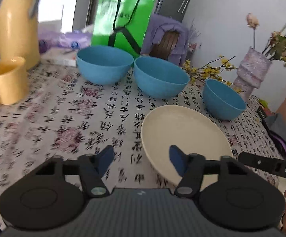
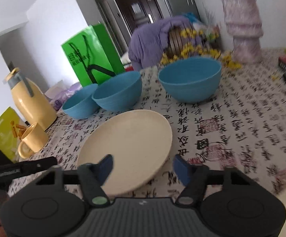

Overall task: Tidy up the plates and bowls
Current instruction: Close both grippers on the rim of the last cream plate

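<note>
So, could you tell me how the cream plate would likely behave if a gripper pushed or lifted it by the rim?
The cream plate looks rigid, matte and probably light. Flat on the printed tablecloth, it would likely slide rather than tip. Its low rim may offer only a shallow pinch, so it could sag from a one-sided grip.

On the table [image 1: 44, 122], 3 blue bowls [image 1: 104, 67] [image 1: 160, 77] [image 1: 222, 98] and 1 cream plate [image 1: 184, 138] are counted. 1 yellow mug [image 1: 8, 81], 1 yellow jug [image 1: 16, 21], 1 green bag [image 1: 123, 17] and 1 vase [image 1: 251, 69] are also seen.
</note>
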### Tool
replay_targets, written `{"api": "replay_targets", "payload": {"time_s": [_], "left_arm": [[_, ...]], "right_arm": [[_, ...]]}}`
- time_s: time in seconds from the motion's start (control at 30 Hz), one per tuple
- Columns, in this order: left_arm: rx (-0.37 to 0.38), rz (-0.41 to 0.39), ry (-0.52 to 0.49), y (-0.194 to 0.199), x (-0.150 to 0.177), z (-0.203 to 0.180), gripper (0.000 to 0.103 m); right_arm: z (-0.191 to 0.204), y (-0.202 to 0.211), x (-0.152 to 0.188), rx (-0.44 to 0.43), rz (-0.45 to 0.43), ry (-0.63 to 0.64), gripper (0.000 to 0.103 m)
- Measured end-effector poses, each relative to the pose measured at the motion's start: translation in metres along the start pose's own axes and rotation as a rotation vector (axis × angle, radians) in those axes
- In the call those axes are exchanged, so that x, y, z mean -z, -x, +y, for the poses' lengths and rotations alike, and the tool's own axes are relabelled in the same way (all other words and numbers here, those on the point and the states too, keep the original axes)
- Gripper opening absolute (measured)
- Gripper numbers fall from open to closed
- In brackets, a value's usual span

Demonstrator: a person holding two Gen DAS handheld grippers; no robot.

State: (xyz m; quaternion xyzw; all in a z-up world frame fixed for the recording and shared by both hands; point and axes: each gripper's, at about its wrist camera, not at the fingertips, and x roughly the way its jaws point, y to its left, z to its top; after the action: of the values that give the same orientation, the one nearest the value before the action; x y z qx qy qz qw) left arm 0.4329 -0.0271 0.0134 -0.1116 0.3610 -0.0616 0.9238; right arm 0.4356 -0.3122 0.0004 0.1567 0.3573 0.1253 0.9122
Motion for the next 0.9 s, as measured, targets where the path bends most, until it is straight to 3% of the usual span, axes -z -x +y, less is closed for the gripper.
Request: {"api": "replay_targets", "payload": {"time_s": [0.1, 0.43, 0.67, 0.9], "left_arm": [[0.002, 0.042, 0.043, -0.027, -0.012, 0.005, 0.046], [0.057, 0.126, 0.102, -0.069, -0.020, 0.011, 0.033], [0.059, 0.156, 0.136, -0.085, -0.020, 0.015, 0.016], [0.067, 0.164, 0.142, -0.091, -0.019, 0.013, 0.011]], "right_arm": [[-0.008, -0.027, -0.017, -0.007, 0.048, -0.049, 0.049], [-0.018, -0.069, -0.039, 0.015, 0.091, -0.023, 0.029], [-0.024, -0.072, -0.044, 0.015, 0.073, -0.021, 0.027], [-0.030, -0.067, -0.050, 0.055, 0.048, -0.006, 0.029]]}}
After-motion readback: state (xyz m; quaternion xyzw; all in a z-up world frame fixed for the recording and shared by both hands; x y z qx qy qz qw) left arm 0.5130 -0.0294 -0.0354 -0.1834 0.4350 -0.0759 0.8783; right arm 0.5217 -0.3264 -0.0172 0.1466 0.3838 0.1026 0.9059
